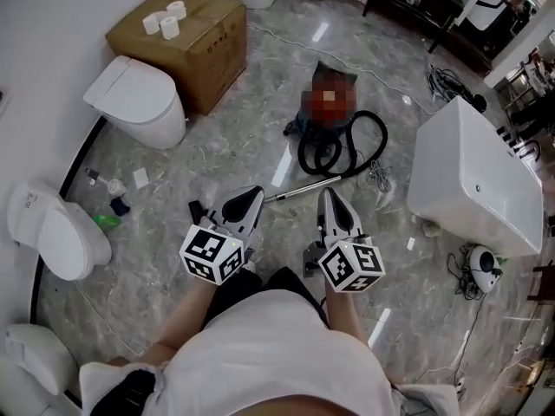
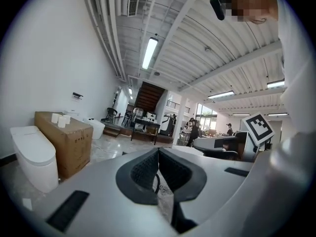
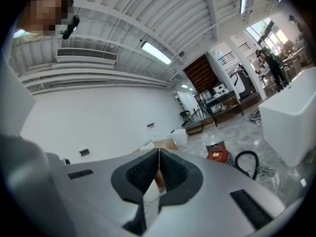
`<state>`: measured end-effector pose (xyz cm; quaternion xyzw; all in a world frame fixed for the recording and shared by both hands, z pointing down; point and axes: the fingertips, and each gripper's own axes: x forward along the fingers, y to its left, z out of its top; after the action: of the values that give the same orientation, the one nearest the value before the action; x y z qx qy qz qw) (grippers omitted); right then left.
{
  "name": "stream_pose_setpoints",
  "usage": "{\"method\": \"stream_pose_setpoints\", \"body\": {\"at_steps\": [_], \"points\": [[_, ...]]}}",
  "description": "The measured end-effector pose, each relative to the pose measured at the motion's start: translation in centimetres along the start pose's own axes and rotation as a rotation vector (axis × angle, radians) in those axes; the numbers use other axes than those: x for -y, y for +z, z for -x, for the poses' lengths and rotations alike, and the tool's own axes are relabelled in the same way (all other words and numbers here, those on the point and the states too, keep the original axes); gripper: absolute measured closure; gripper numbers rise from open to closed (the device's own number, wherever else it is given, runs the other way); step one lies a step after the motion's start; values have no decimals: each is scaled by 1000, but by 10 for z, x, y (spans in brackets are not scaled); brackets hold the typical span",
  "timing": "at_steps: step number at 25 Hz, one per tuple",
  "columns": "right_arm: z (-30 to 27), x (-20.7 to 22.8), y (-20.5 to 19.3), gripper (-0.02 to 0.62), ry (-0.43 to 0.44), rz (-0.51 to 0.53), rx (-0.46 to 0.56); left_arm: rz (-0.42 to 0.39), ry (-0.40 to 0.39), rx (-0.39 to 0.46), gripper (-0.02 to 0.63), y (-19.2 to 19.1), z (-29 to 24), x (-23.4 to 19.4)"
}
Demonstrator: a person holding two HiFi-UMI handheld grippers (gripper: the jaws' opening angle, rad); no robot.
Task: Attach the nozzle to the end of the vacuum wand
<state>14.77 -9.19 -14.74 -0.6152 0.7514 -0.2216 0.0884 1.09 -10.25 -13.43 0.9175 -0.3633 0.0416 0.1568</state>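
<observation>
The vacuum wand (image 1: 302, 189), a thin metal tube, lies on the marble floor and runs to a coiled black hose (image 1: 342, 144). The hose leads to the red vacuum body (image 1: 329, 102), which the right gripper view shows as the red vacuum (image 3: 217, 153). A small black part (image 1: 197, 208), possibly the nozzle, lies on the floor left of my left gripper. My left gripper (image 1: 254, 194) (image 2: 158, 150) and right gripper (image 1: 327, 196) (image 3: 159, 152) hang side by side above the floor, near the wand's end. Both are shut with nothing between the pads.
Two white toilets (image 1: 139, 102) (image 1: 61, 232) stand at the left. A cardboard box (image 1: 186, 37) with paper rolls on top stands behind them. A white bathtub (image 1: 477, 180) is at the right, with cables (image 1: 473, 276) beside it. Small items (image 1: 113, 206) lie near the wall.
</observation>
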Motion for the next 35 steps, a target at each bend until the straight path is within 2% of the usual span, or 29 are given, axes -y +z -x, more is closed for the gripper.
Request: {"method": "stream_pose_setpoints", "body": {"at_steps": [4, 9, 17, 35], "points": [[11, 7, 7, 578, -59, 72, 39, 31, -17, 12, 595, 0, 1, 1], [20, 20, 8, 578, -101, 71, 47, 41, -43, 8, 595, -4, -6, 12], [25, 19, 6, 580, -100, 85, 40, 67, -54, 2, 595, -11, -9, 16], [29, 20, 0, 580, -85, 109, 3, 65, -42, -33, 595, -20, -7, 16]]}}
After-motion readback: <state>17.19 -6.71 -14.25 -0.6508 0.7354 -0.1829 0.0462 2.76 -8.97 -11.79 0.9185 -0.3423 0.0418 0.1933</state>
